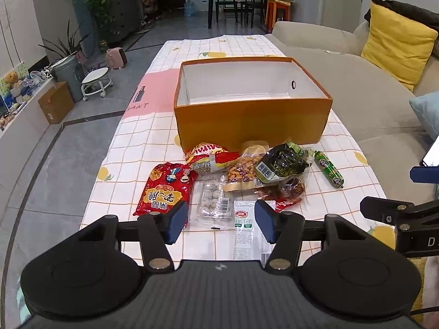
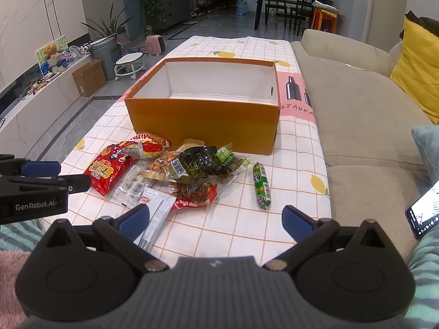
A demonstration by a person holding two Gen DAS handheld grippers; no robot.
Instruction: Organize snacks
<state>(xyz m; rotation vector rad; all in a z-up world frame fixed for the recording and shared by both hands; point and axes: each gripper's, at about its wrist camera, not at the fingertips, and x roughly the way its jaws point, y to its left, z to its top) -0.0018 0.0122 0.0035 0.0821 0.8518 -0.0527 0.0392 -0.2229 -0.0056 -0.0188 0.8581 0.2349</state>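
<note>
Nothing is packed yet: your orange box (image 1: 252, 120) sits empty mid-bench, and every snack still lies in a heap (image 1: 247, 175) just in front of it, toward the near edge. Your left hand-held gripper (image 1: 221, 220) hovers with jaws apart over the white sachet (image 1: 243, 224). Your right hand-held gripper (image 2: 216, 222) is spread wide and empty, with the green sausage stick (image 2: 262, 186) just ahead.

checked tablecloth (image 2: 296, 148) carries orange box (image 2: 203, 123), snack packets (image 2: 170, 172), green sausage (image 2: 262, 186)
</note>
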